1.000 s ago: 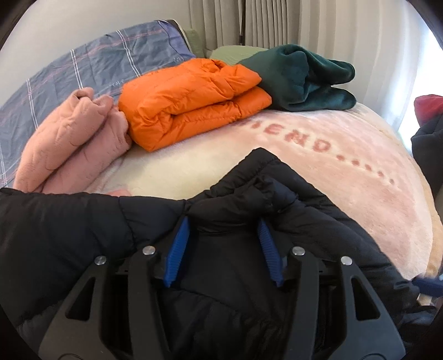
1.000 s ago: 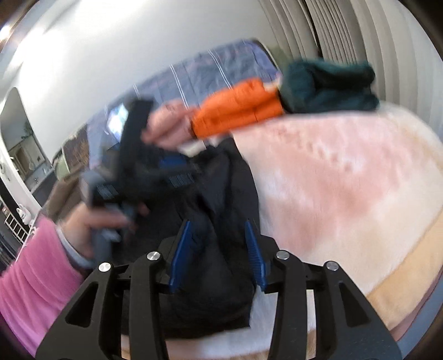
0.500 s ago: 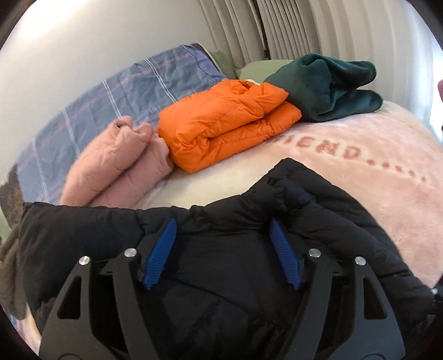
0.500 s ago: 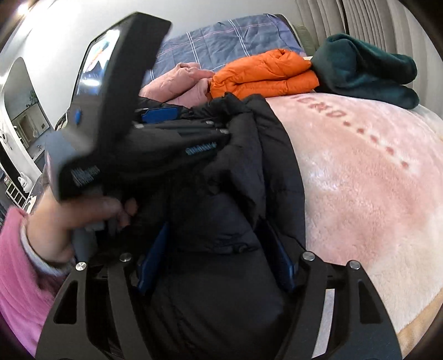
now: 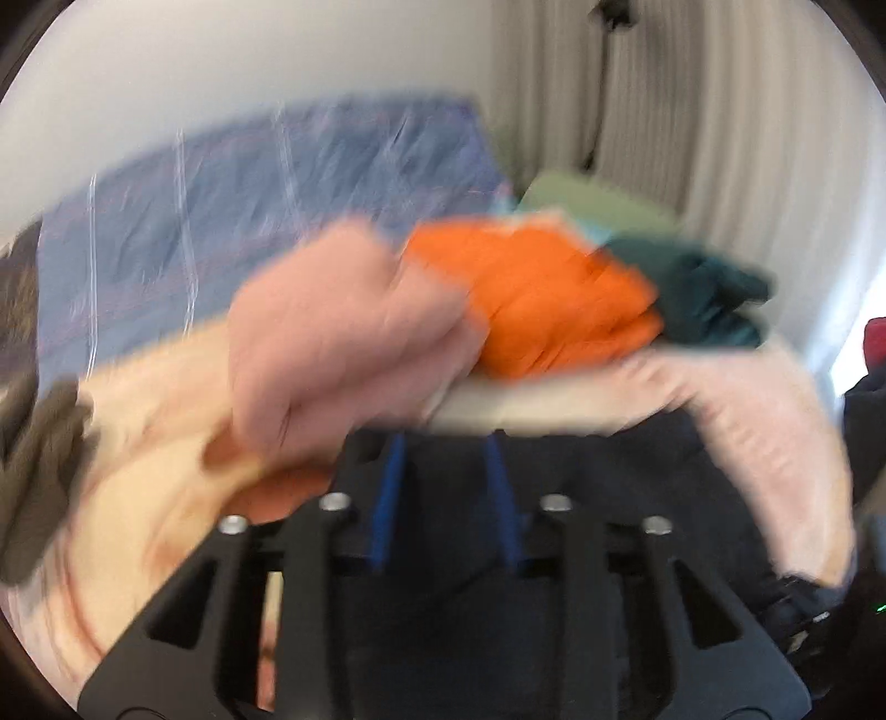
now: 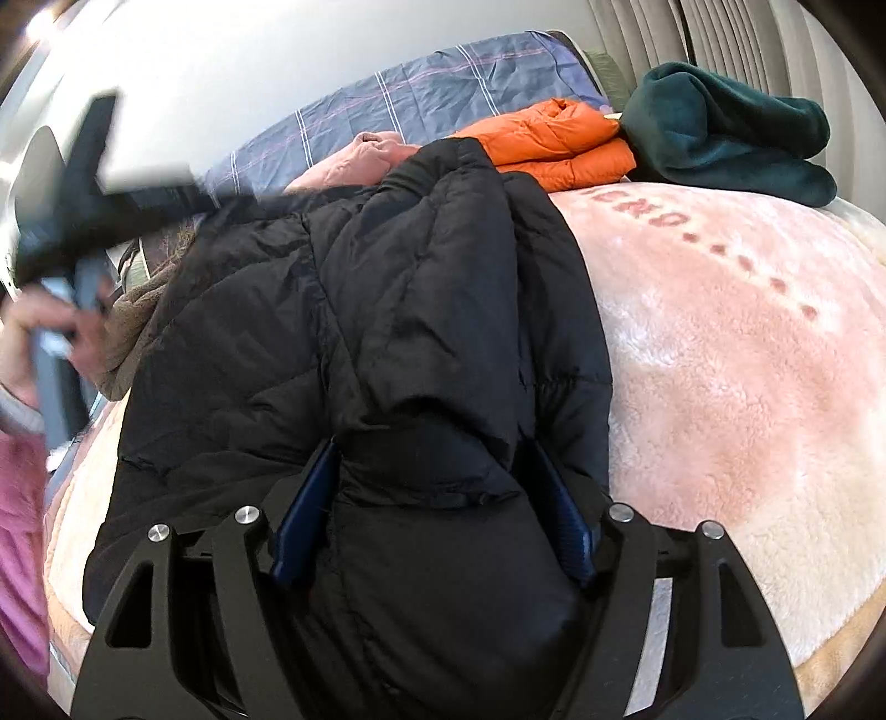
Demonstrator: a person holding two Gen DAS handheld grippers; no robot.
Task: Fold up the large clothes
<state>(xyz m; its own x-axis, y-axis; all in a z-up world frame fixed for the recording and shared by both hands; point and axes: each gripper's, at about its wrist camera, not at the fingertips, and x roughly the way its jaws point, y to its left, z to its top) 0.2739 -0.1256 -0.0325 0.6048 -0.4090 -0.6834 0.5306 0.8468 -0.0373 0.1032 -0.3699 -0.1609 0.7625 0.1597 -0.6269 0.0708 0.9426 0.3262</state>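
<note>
Black jacket (image 6: 387, 343) pinched in right claw (image 6: 432, 509); left claw (image 5: 446, 498) blurred, grip unclear, fingertips hidden.

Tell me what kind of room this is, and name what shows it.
Most likely a bedroom: a bed under a pink plush blanket, a plaid pillow against the wall, and pleated curtains behind it.

Blurred pink (image 5: 343, 327), orange (image 5: 548, 310), green garments (image 5: 703, 299) beyond left gripper (image 5: 446, 498).
</note>
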